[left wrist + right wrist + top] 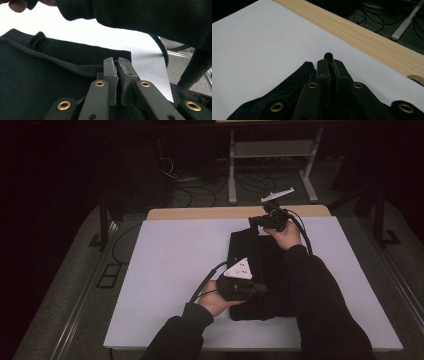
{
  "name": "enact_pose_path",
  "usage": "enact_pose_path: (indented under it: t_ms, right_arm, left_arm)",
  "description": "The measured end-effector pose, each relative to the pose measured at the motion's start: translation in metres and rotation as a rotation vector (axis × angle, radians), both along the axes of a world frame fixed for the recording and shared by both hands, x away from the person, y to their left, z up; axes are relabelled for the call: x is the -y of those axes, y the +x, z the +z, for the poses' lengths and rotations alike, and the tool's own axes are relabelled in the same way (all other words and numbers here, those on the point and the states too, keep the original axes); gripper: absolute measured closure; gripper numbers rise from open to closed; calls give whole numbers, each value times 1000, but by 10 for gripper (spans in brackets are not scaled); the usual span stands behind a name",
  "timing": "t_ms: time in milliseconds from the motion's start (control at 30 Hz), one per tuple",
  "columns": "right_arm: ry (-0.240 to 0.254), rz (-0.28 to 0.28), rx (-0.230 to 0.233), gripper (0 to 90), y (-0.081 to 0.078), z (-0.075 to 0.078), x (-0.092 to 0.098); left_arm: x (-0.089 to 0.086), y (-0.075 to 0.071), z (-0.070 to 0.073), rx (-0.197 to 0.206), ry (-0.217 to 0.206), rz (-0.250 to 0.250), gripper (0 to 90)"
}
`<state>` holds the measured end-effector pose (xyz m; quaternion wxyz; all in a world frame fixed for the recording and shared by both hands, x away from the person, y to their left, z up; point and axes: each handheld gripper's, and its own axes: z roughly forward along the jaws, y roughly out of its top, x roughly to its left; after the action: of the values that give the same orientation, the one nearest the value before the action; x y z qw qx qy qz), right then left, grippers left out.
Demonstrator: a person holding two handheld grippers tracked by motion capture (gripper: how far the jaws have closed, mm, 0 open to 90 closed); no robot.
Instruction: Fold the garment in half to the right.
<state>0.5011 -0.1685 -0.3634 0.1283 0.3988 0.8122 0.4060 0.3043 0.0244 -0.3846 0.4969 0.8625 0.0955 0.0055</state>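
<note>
Looks like folding time for the soft black cloth (260, 270), lying flat in the middle of the big white table top (170, 270). Right gripper (329, 60) pinched tight on a far corner of the cloth, a bit poking out past the tips. Left gripper (117, 65) squeezed almost closed at the near edge; hard to tell if holding cloth. Next, probably: lift both ends together and lay them over neatly.

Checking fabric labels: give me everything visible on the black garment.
The black garment looks like soft, matte knit cloth, folded into a rough rectangle on the white tabletop, with a rolled seam or hem across it. The right gripper pinches its far edge, lifting a tuft; the left gripper rests shut at its near edge.
</note>
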Motion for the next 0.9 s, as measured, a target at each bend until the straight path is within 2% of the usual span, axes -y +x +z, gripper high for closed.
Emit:
enact_pose_path:
  t_ms: [233, 567, 900]
  right_arm:
    - [-3, -12, 8, 839, 0, 2, 9]
    - [-8, -21, 9, 838, 0, 3, 20]
    - [-7, -34, 2, 838, -2, 1, 33]
  left_arm:
    - [16, 4, -1, -7, -16, -16, 840]
    - [25, 7, -2, -15, -30, -21, 840]
    - [38, 10, -6, -25, -24, -34, 840]
